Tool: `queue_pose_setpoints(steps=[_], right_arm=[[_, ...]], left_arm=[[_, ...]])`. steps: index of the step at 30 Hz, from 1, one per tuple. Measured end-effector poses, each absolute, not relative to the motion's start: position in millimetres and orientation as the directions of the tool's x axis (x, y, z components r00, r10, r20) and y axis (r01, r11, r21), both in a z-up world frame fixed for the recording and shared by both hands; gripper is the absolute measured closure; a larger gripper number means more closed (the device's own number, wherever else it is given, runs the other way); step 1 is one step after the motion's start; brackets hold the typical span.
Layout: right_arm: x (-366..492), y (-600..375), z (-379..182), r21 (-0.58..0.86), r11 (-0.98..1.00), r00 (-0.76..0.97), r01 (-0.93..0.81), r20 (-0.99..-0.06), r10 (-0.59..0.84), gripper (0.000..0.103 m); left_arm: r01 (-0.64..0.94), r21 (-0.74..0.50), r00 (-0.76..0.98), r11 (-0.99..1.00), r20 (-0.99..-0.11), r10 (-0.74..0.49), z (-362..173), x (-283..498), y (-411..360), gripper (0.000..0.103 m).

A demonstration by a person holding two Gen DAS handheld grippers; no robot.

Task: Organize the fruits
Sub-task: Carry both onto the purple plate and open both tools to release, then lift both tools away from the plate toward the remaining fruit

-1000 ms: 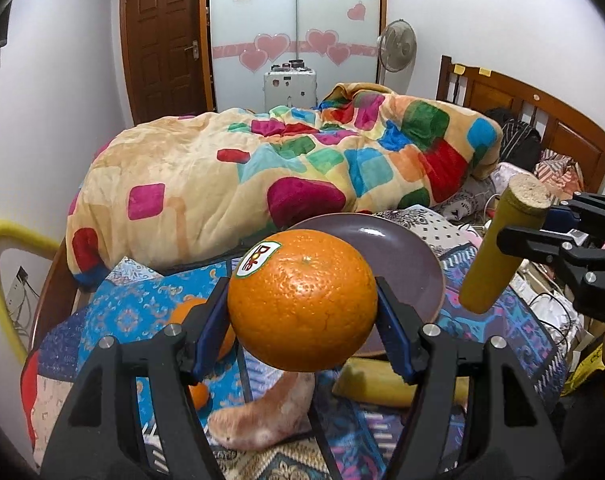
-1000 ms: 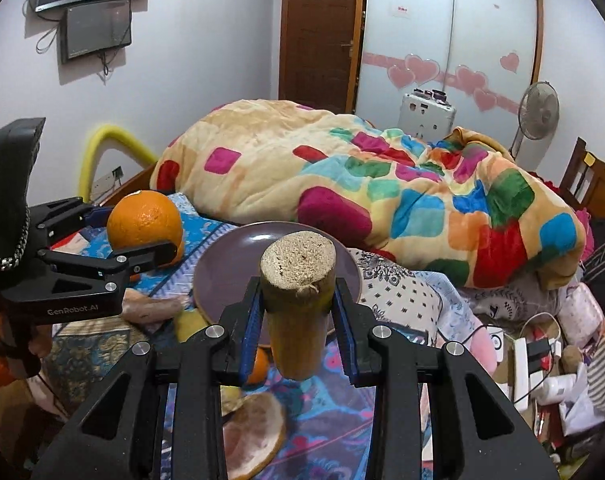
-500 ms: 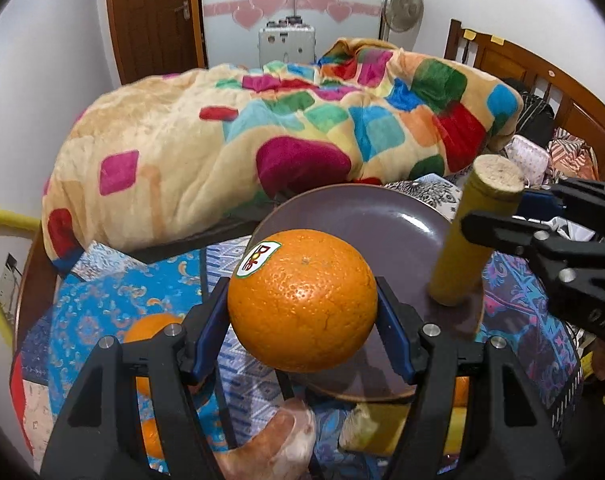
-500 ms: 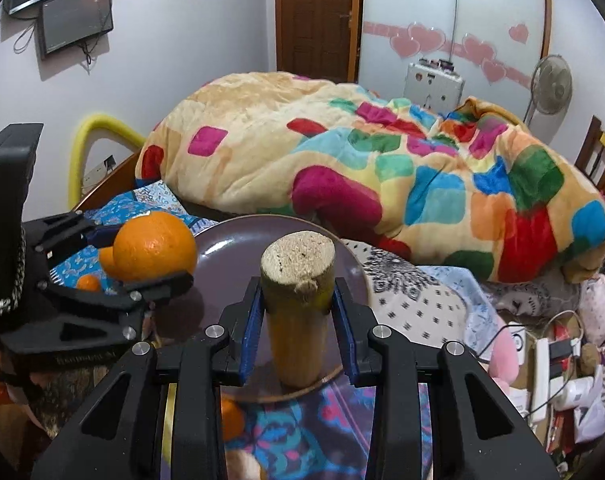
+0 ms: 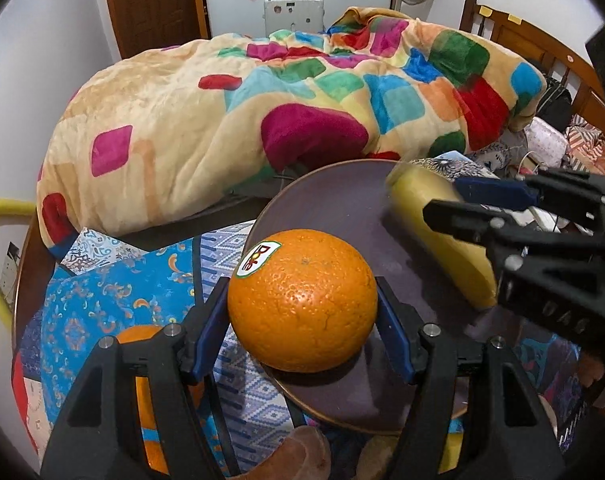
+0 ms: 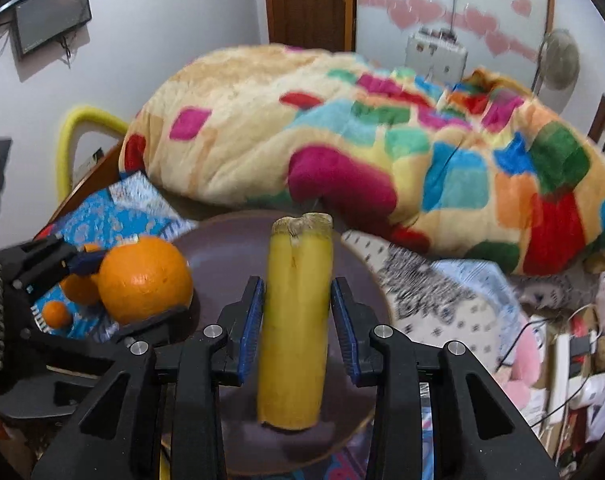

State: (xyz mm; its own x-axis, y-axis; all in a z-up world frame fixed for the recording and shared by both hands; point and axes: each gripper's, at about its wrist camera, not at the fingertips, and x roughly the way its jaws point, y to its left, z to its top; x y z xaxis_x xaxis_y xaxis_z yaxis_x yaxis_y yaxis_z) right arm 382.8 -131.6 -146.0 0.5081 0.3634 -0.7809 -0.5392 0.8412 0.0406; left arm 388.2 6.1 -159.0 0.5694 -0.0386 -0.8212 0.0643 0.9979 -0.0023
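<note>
A large orange (image 5: 302,300) with a sticker rests on the near-left part of a dark purple plate (image 5: 342,204). My left gripper (image 5: 302,320) is around it with small gaps at both pads, open. A yellow banana piece (image 6: 294,328) lies on the plate (image 6: 222,248) between the open pads of my right gripper (image 6: 296,328), with gaps on both sides. The banana piece (image 5: 442,240) and right gripper (image 5: 502,224) show at the right of the left wrist view. The orange (image 6: 144,280) and left gripper (image 6: 82,280) show at the left of the right wrist view.
Smaller oranges (image 6: 80,288) lie on the blue patterned cloth (image 5: 114,292) left of the plate. A brownish root-like piece (image 5: 302,456) lies near the plate's front. A colourful blanket (image 5: 282,100) is heaped behind. Clutter and cables (image 6: 562,340) lie at the right.
Both grippers came down to the plate. The banana piece tipped from upright to lying on the plate and the right jaws opened. The left jaws loosened from the orange.
</note>
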Motion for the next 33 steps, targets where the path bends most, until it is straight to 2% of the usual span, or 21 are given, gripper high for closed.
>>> queue_pose_setpoints(steps=[12, 15, 18, 20, 23, 27, 33], right_arm=[[355, -149, -124, 0.021, 0.842, 0.566, -0.539, -0.731, 0.381, 0.072], [341, -154, -114, 0.009, 0.845, 0.589, -0.535, -0.713, 0.380, 0.068], [325, -159, -105, -0.010, 0.847, 0.613, -0.531, -0.695, 0.376, 0.064], [315, -162, -101, -0.024, 0.849, 0.627, -0.528, -0.685, 0.370, 0.062], [298, -168, -94, -0.031, 0.856, 0.650, -0.516, -0.665, 0.367, 0.053], [276, -172, -89, -0.042, 0.866, 0.677, -0.499, -0.643, 0.359, 0.049], [250, -177, -90, -0.053, 0.878, 0.703, -0.476, -0.623, 0.343, 0.043]], left_arm=[[0.070, -0.038, 0.570, 0.997, -0.819, -0.071, -151, 380, 4, 0.034], [0.070, -0.037, 0.618, 0.997, -0.783, -0.073, -134, 366, 4, 0.032], [0.078, -0.029, 0.652, 0.997, -0.754, -0.073, -118, 351, 3, 0.024], [0.081, -0.013, 0.676, 0.997, -0.734, -0.064, -107, 339, 3, 0.024], [0.083, 0.023, 0.712, 0.996, -0.700, -0.044, -94, 319, 3, 0.024], [0.089, 0.052, 0.739, 0.995, -0.673, -0.031, -85, 287, 7, 0.024], [0.099, 0.028, 0.754, 0.995, -0.655, -0.056, -83, 246, 17, 0.024]])
